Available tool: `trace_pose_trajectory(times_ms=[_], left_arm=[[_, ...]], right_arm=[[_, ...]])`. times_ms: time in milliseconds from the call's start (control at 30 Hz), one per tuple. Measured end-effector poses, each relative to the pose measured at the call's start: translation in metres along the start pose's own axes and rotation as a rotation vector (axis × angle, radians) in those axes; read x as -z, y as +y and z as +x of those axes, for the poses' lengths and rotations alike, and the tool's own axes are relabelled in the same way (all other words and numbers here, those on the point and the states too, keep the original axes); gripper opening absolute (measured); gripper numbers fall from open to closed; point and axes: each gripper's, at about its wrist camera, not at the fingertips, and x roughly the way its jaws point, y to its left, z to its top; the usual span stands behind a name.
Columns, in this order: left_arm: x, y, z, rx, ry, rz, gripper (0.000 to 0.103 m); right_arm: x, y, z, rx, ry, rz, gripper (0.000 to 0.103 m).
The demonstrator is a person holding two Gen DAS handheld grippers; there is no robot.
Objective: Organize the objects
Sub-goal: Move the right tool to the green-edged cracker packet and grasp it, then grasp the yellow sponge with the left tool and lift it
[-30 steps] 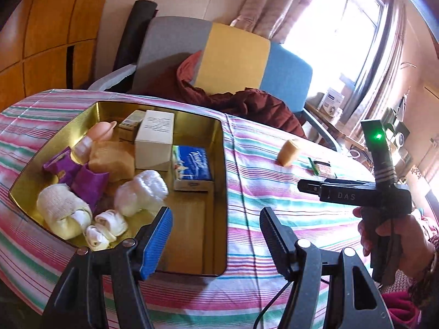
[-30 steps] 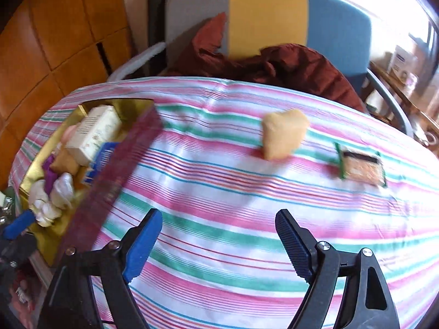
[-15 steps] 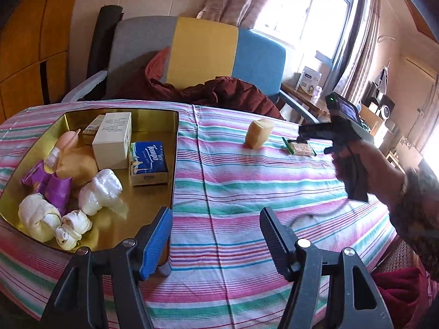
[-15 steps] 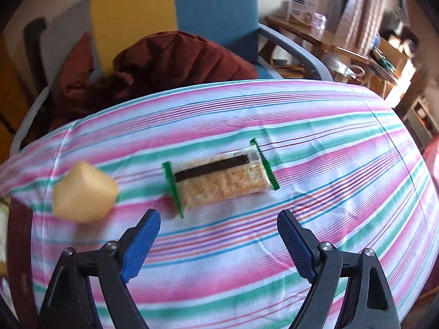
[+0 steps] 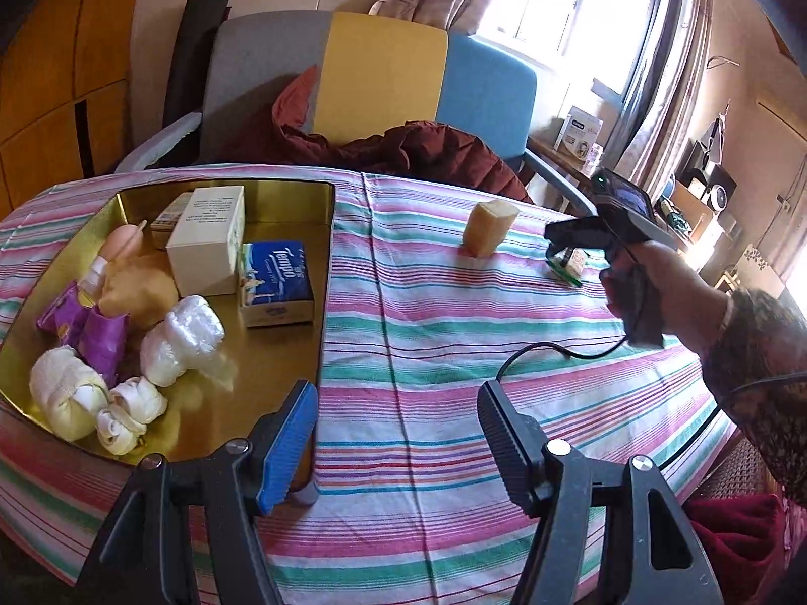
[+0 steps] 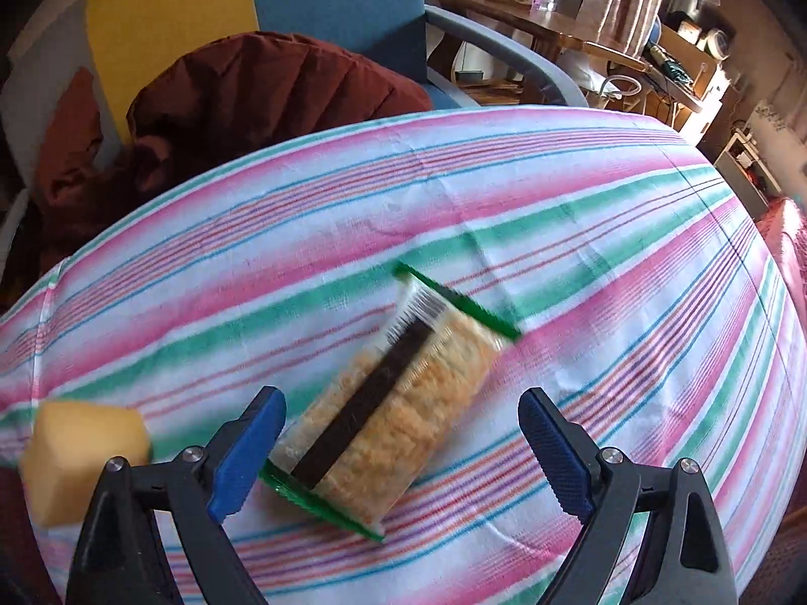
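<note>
A clear snack packet with green ends and a dark band [image 6: 393, 403] lies on the striped tablecloth. My right gripper [image 6: 401, 443] is open, its fingers on either side of the packet's near half. The packet also shows in the left wrist view [image 5: 567, 264], partly hidden by the right gripper [image 5: 570, 232]. A yellow sponge-like block [image 6: 83, 448] sits to the left, also seen from the left wrist [image 5: 486, 234]. My left gripper [image 5: 398, 448] is open and empty over the cloth, beside the gold tray [image 5: 282, 353].
The tray holds a white box [image 5: 207, 239], a blue Tempo tissue pack [image 5: 277, 275], purple packets [image 5: 85, 325] and several white wrapped bundles [image 5: 179, 338]. An armchair with a dark red jacket [image 5: 403, 146] stands behind the table. The table edge curves away at right.
My right gripper has moved forward and down onto the snack packet, which now lies between its fingers and looks turned. The left gripper has held about still, still open.
</note>
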Motion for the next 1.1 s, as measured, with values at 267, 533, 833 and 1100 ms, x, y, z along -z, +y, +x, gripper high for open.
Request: trace_pose_trajectory(times_ms=[267, 533, 833, 1100], left_arm=[[0.002, -0.015, 0.011, 0.029, 0.021, 0.021, 0.067], [0.000, -0.020, 0.010, -0.004, 0.027, 0.035, 0.067], [-0.018, -0.041, 0.027, 0.043, 0.046, 0.064, 0.067], [-0.062, -0.070, 0.078, 0.090, 0.124, 0.097, 0.068]], right_arm=[[0.006, -0.032, -0.024, -0.108, -0.099, -0.120, 0.094], [-0.006, -0.021, 0.010, -0.168, -0.021, -0.107, 0.057], [0.021, -0.043, -0.004, -0.212, 0.023, -0.095, 0.046], [0.057, -0.052, -0.018, -0.243, 0.018, -0.079, 0.046]])
